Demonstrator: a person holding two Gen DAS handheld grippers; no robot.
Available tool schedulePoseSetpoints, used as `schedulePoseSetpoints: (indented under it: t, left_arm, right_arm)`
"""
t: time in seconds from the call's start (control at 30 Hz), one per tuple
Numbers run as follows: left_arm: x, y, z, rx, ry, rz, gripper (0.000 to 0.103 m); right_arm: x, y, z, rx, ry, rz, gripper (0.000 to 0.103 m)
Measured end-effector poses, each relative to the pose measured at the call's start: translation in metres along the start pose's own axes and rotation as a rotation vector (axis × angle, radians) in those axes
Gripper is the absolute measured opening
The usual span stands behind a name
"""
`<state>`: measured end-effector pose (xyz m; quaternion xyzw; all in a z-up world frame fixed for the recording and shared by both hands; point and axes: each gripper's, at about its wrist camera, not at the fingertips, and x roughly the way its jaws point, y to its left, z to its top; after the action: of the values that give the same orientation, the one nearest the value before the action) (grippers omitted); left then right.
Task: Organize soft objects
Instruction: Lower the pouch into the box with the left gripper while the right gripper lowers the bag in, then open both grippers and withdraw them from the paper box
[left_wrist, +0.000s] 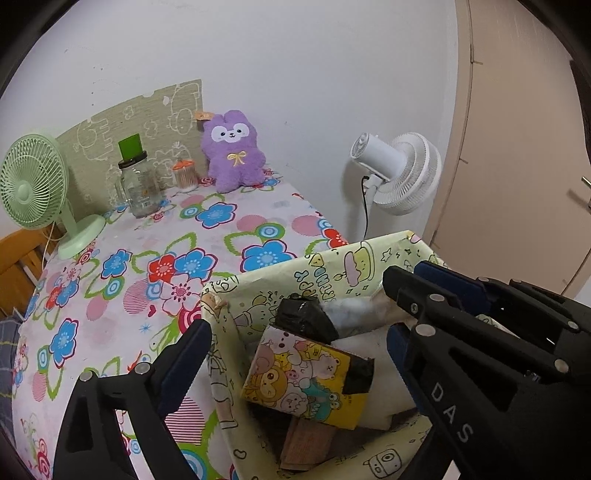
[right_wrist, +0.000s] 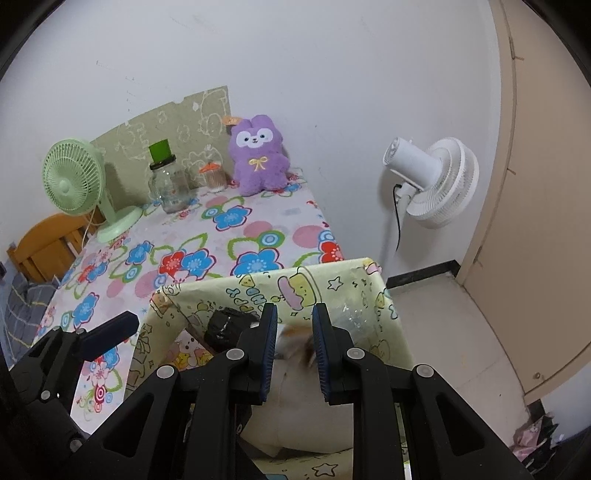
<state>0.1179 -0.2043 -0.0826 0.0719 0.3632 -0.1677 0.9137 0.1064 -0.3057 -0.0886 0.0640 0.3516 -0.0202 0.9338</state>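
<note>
We look along two black hand-held grippers with blue finger pads, over a table covered in a flowered cloth (left_wrist: 221, 229). At the table's near right edge stands a pale yellow storage box (left_wrist: 354, 258) printed with cartoon figures. The left gripper (left_wrist: 295, 347) hangs over it with its jaws spread wide, one finger outside the box's left wall and the other over its inside, and nothing pressed between them. Beneath it, inside the box, lie a yellow cartoon-printed block (left_wrist: 306, 384), a black wrapped bundle (left_wrist: 304, 317) and a white soft cushion (left_wrist: 373, 380). The right gripper (right_wrist: 293, 354) has its jaws drawn close together above that white cushion (right_wrist: 295, 417); we cannot tell whether the pads pinch it. At the far end of the table a purple plush bunny (left_wrist: 232, 151) sits upright against the wall, beside a small orange-lidded jar (left_wrist: 183, 173), a clear glass jar (left_wrist: 140, 184) and a mint green desk fan (left_wrist: 37, 184). A white fan (left_wrist: 399, 173) stands beyond the table.
</note>
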Motion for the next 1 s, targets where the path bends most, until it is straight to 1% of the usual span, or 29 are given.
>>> schedulePoseSetpoints:
  t: [0.5,0.53,0.57,0.6,0.63,0.67,0.8,0.83,0.9,0.97,1.0]
  left_arm:
    - [-0.011,0.016,-0.005,-0.006,0.001,0.017,0.1]
    - [-0.012,0.017,-0.006,-0.007,0.001,0.018,0.1]
    - [-0.014,0.019,-0.006,-0.01,0.001,0.02,0.1]
    - [-0.015,0.021,-0.007,-0.014,0.0,0.019,0.1]
    - [-0.017,0.023,-0.007,-0.018,-0.002,0.018,0.101]
    - [-0.019,0.026,-0.007,-0.021,-0.006,0.021,0.101]
    - [-0.027,0.034,-0.01,-0.029,-0.019,0.04,0.102]
    - [-0.03,0.037,-0.01,-0.033,-0.021,0.041,0.103]
    - [-0.034,0.042,-0.012,-0.042,-0.027,0.043,0.103]
    - [-0.039,0.047,-0.013,-0.052,-0.033,0.051,0.103]
    - [-0.04,0.049,-0.013,-0.055,-0.034,0.054,0.103]
  right_arm:
    - [-0.003,0.017,-0.002,-0.018,0.021,0.02,0.024]
    - [-0.004,0.019,-0.002,-0.021,0.024,0.017,0.027]
    - [-0.004,0.02,-0.002,-0.021,0.025,0.015,0.036]
    - [-0.005,0.022,-0.002,-0.019,0.023,0.017,0.041]
    - [-0.006,0.023,-0.003,-0.015,0.019,0.018,0.052]
    - [-0.007,0.025,-0.003,-0.013,0.013,0.02,0.057]
    - [-0.012,0.035,-0.004,-0.022,0.002,0.026,0.058]
    - [-0.013,0.037,-0.003,-0.025,0.0,0.026,0.06]
    - [-0.016,0.044,-0.003,-0.032,-0.007,0.023,0.07]
    - [-0.018,0.049,-0.002,-0.036,-0.012,0.017,0.077]
    - [-0.02,0.052,-0.002,-0.039,-0.014,0.013,0.078]
